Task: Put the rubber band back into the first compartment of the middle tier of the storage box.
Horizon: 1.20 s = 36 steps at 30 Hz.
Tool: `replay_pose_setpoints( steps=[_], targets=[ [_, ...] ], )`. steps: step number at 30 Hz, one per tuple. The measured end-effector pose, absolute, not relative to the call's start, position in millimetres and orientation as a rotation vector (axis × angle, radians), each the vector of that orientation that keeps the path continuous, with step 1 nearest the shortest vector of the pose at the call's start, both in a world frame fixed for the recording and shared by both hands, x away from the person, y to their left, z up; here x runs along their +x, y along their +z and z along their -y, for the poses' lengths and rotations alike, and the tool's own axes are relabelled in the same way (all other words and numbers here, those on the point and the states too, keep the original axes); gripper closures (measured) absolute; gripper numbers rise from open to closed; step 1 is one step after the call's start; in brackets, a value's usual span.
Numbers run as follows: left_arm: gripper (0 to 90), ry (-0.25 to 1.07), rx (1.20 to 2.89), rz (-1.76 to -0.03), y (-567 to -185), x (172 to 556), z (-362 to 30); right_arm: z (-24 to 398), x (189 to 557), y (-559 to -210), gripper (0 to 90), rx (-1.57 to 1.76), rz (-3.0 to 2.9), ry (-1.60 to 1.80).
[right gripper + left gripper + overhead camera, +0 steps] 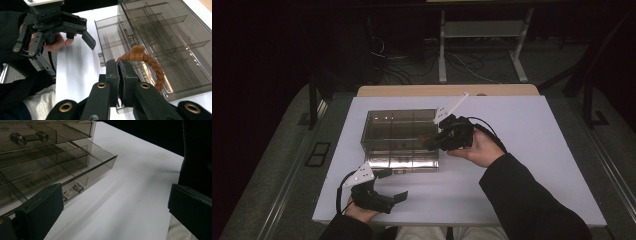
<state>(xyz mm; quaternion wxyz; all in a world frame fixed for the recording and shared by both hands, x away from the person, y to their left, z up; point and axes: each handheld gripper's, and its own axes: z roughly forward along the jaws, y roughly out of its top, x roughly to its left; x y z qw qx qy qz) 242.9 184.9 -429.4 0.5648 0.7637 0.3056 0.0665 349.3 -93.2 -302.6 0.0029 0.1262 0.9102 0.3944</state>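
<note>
A smoky clear drawer box (pixel 399 131) stands mid-table with its bottom drawer (pixel 402 164) pulled out toward me. My right gripper (pixel 430 142) hovers at the box's right front, shut on a brown braided bracelet (pixel 150 65) with a small tag; the loop curves away from the jaws over the box (pixel 175 37). My left gripper (pixel 394 185) lies near the table's front left, open, with nothing between its fingers. In the left gripper view its jaws stand wide apart (pixel 116 205), facing the open drawer (pixel 82 162) and its handle (pixel 72 191). The right gripper view shows the left gripper (pixel 80 37) beyond the drawer (pixel 110 32).
The white table top (pixel 537 150) has bare room right of the box and in front of it. A wooden strip (pixel 447 90) edges the far side. Cables and a metal stand (pixel 482 45) sit on the dark floor beyond.
</note>
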Motion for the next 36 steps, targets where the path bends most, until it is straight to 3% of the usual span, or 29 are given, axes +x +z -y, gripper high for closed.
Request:
replay_pose_setpoints(
  steps=[36],
  targets=[
    [0.0, 0.148, 1.796, -0.72, -429.8, 242.7, -185.6, 45.4, 369.5, -320.2, 85.4, 0.336, -2.896, 1.28]
  ],
)
